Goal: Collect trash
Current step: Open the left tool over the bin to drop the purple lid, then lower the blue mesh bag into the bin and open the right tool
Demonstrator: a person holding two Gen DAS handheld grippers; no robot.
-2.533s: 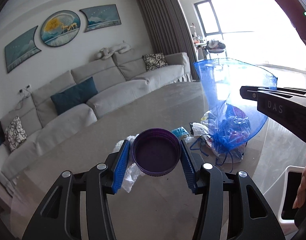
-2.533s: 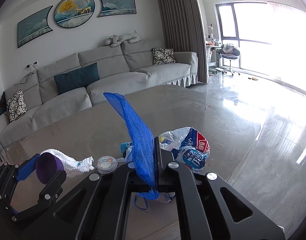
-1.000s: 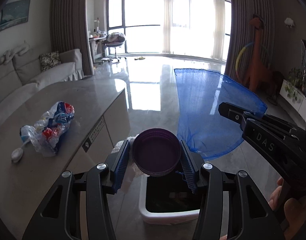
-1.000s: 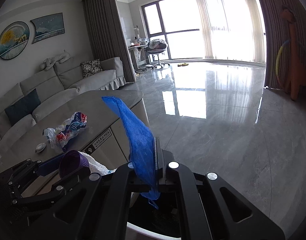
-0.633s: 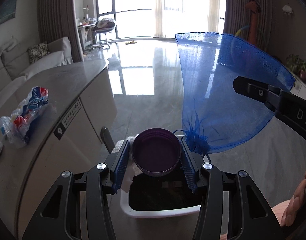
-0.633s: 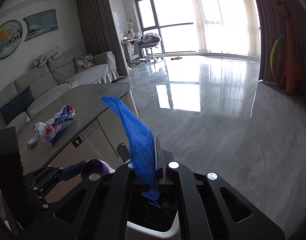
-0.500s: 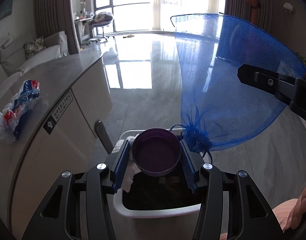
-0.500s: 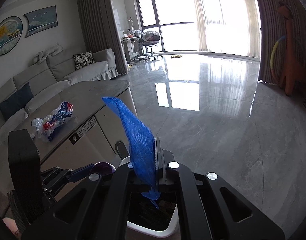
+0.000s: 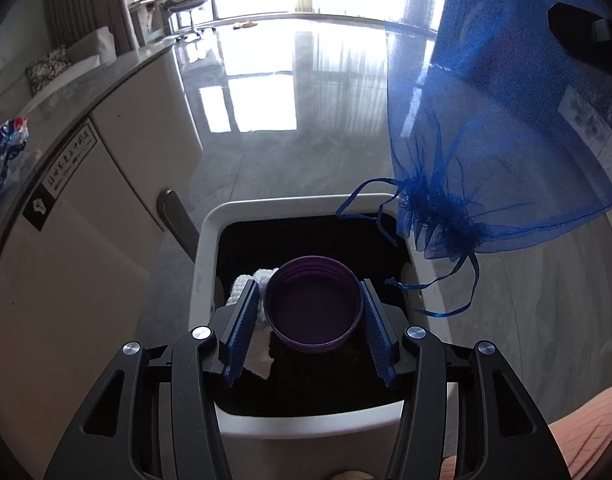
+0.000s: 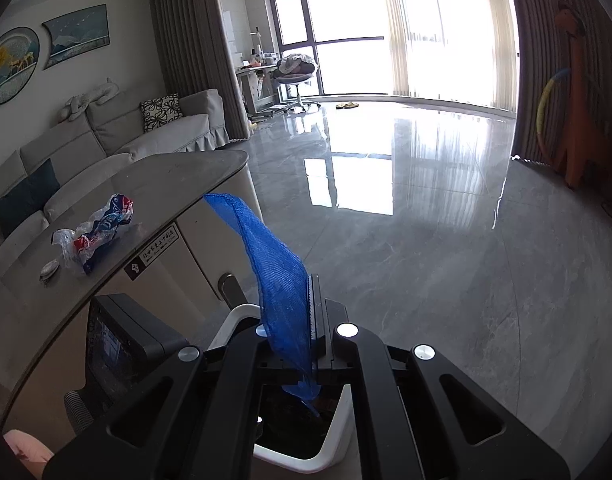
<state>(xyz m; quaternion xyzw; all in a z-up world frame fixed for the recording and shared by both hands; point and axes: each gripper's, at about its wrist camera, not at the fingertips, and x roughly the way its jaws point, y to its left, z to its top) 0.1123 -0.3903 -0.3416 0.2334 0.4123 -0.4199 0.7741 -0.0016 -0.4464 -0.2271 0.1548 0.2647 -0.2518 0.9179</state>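
Observation:
My left gripper is shut on a purple round lid together with a piece of white tissue, and holds them right above the open white trash bin. My right gripper is shut on a blue mesh drawstring bag. The bag hangs at the upper right in the left wrist view, its gathered neck over the bin's far right corner. The bin also shows below the right gripper.
A crumpled plastic wrapper and a small round lid lie on the grey table to the left of the bin. The table's cream base stands close beside the bin. Glossy floor lies beyond.
Both grippers have swung from the table to the bin and come down over it. The lid now sits over the bin's opening, and the blue bag hangs closer to it.

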